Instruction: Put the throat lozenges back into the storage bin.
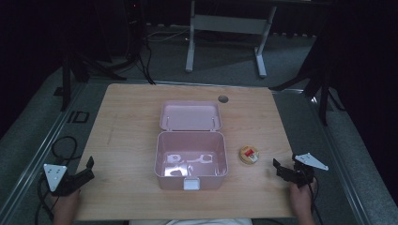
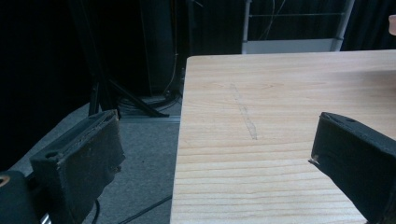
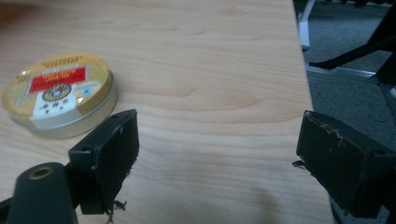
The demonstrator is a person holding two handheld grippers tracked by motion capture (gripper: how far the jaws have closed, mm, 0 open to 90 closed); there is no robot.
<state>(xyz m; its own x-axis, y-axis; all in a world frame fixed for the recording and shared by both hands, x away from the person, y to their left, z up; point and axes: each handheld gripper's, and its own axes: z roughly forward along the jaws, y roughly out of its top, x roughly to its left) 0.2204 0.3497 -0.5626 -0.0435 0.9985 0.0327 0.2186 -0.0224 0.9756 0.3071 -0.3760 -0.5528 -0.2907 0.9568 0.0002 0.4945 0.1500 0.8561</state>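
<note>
Your left gripper (image 1: 89,168) rests at the table's (image 1: 126,140) left edge, jaws spread wide over bare wood. At the centre sits the pink box (image 1: 191,161), lid thrown back, nothing in it that can be made out. Just right of it lies the round tin (image 1: 249,154), its red-and-gold label too blurred to read. Your right gripper (image 1: 278,168) sits near the tin, jaws apart, holding nothing.

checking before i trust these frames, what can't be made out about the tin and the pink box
- Round tin: label print too small and blurred to read in the right gripper view; a mere speck in the high view.
- Pink box: glare on the floor in the high view; pale shapes inside cannot be identified.
- Box lid: cut off by the left gripper view's right edge.
</note>
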